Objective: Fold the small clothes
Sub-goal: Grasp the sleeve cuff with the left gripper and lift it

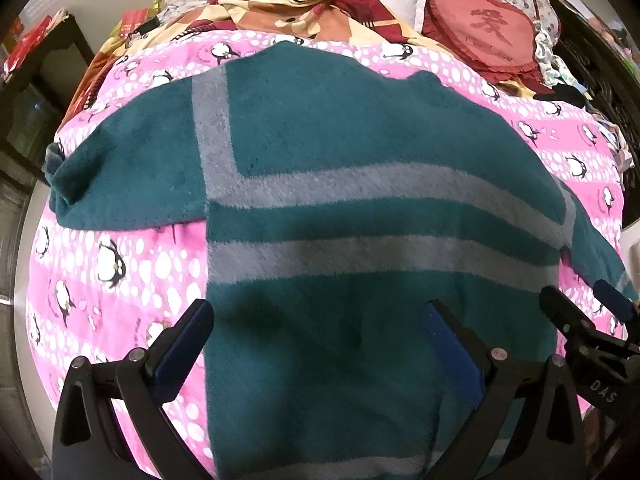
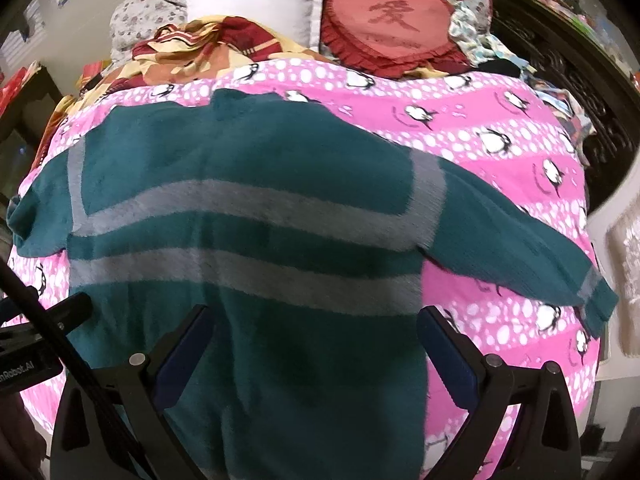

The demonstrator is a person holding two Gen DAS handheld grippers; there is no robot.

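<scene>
A teal sweater with grey stripes lies flat on a pink penguin-print blanket, sleeves spread to both sides. It also shows in the right wrist view, its right sleeve stretched out. My left gripper is open and empty above the sweater's lower left part. My right gripper is open and empty above the lower right part. The right gripper shows at the right of the left wrist view, and the left gripper at the left of the right wrist view.
At the head of the bed lie a red heart-shaped cushion, a white pillow and a crumpled red and yellow quilt. Dark furniture stands to the left, a carved dark headboard to the right.
</scene>
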